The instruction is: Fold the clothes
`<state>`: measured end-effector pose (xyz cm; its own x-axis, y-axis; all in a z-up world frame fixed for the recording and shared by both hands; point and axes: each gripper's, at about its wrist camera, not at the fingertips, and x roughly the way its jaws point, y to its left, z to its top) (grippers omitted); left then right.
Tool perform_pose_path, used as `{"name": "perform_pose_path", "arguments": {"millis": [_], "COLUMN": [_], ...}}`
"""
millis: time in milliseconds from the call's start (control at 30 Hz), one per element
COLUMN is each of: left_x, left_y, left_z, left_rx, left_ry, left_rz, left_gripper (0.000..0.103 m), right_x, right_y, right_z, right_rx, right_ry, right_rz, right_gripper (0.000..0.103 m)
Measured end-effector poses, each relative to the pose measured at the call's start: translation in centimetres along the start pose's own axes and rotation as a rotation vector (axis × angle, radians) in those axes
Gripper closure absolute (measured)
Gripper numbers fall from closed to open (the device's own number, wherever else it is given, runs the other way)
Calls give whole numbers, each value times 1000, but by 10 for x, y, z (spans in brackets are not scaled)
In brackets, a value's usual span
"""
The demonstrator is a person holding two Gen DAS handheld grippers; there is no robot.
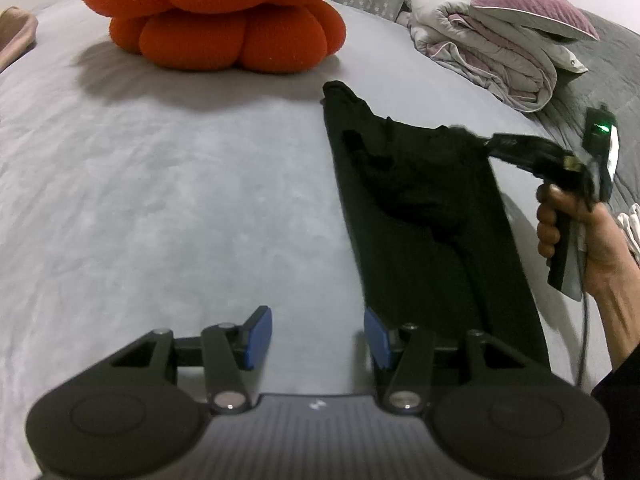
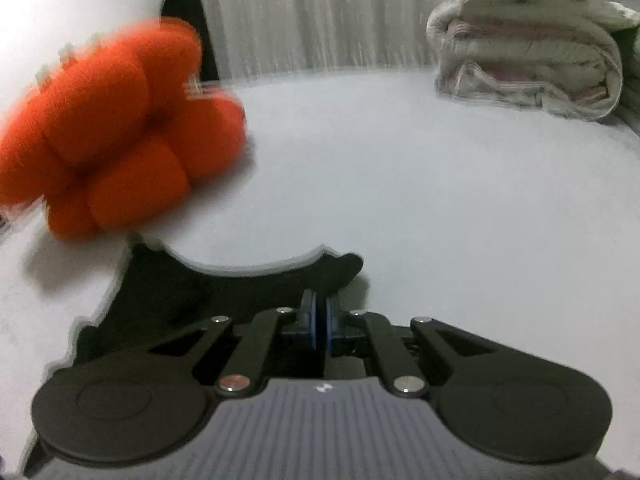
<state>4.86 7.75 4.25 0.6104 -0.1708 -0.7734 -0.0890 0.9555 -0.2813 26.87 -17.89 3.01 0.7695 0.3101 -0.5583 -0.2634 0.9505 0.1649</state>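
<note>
A black garment (image 1: 420, 220) lies as a long folded strip on the grey bed sheet (image 1: 160, 180), running away from me on the right. My right gripper (image 1: 490, 144), held by a hand (image 1: 568, 232), is shut on the garment's far right edge, and the cloth rises up to its tips. In the right wrist view the blue pads (image 2: 310, 316) of the right gripper (image 2: 320, 312) are pressed together, with the black garment (image 2: 180, 292) spread just ahead and to the left. My left gripper (image 1: 318, 328) hangs open over the bare sheet beside the garment's near left corner, with nothing between its fingers.
An orange bulbous cushion (image 1: 224, 12) (image 2: 112, 132) sits at the far side of the bed. A folded quilt (image 1: 492, 52) (image 2: 532, 64) with a purple pillow (image 1: 528, 0) on top lies at the far right. Pale curtains (image 2: 320, 12) hang behind the bed.
</note>
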Motion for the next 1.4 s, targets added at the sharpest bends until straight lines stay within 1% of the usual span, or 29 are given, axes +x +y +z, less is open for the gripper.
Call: {"name": "perform_pose_path", "arguments": {"millis": [67,100,133,167,200,233,300,333,400,500,533,567,667,733,800,833,900,1000,1067,1100,1133,1167,1200,1300,1367,1400], "left_x": [0,0,0,0,0,0,0,0,2,1,-1,-2,-5,2,9,16,32,66,87,96,105,113,122,128,125,125], "left_y": [-1,-2,-1,-1,-1,-1,-1,-1,0,0,1,3,7,8,4,1,-4,-9,-15,-17,-19,-21,-22,-22,-25,-27], "left_z": [0,-1,0,0,0,0,0,0,0,1,2,4,19,38,60,70,90,112,121,123,124,125,125,129,132,133], "left_rx": [8,10,9,7,6,5,7,8,4,-5,-15,-26,-79,-119,-100,-92,-84,-59,-37,-15,9,34,64,122,157,180], "left_ry": [0,-1,-1,-1,-1,0,-1,-1,-2,-11,-25,-42,-107,-109,-140,-148,-155,-136,-114,-102,-90,-77,-55,-67,-93,-105], "left_rz": [4,4,3,3,3,3,2,1,-1,0,-1,-2,-47,-91,-101,-109,-130,-185,-189,-171,-148,-125,-92,-33,15,25], "left_gripper": [50,50,50,50,50,50,50,50,50,50,50,50,50,50,50,49,48,49,51,51,57,72,89,97,97,97], "right_x": [1,10,17,17,16,10,-3,-10,-29,-54,-61,-65,-63,-51,-45,-44,-48,-47,-47,-46,-42,-39,-36,-39,-44,-47], "right_y": [-6,-5,-2,0,2,2,3,6,23,65,80,92,110,115,119,119,122,124,126,127,129,131,132,127,122,119], "right_z": [-2,-5,-7,-9,-10,-9,-6,-6,-10,-26,-33,-41,-53,-55,-56,-56,-60,-65,-67,-69,-69,-69,-70,-73,-74,-74], "right_rx": [7,-16,-49,-75,-92,-78,-52,-50,-113,-283,-347,-397,-443,-452,-484,-482,-496,-537,-564,-578,-594,-609,-624,-628,-608,-597], "right_ry": [-13,34,68,62,51,29,-17,-37,-65,-48,-46,-47,-29,6,27,43,44,32,24,22,28,42,54,57,36,23], "right_rz": [12,6,-15,-43,-66,-75,-94,-90,10,235,290,317,331,296,275,283,286,279,275,274,275,275,274,280,302,314], "right_gripper": [98,97,92,82,66,59,59,59,59,59,63,67,67,67,67,67,67,67,67,72,88,96,99,99,99,99]}}
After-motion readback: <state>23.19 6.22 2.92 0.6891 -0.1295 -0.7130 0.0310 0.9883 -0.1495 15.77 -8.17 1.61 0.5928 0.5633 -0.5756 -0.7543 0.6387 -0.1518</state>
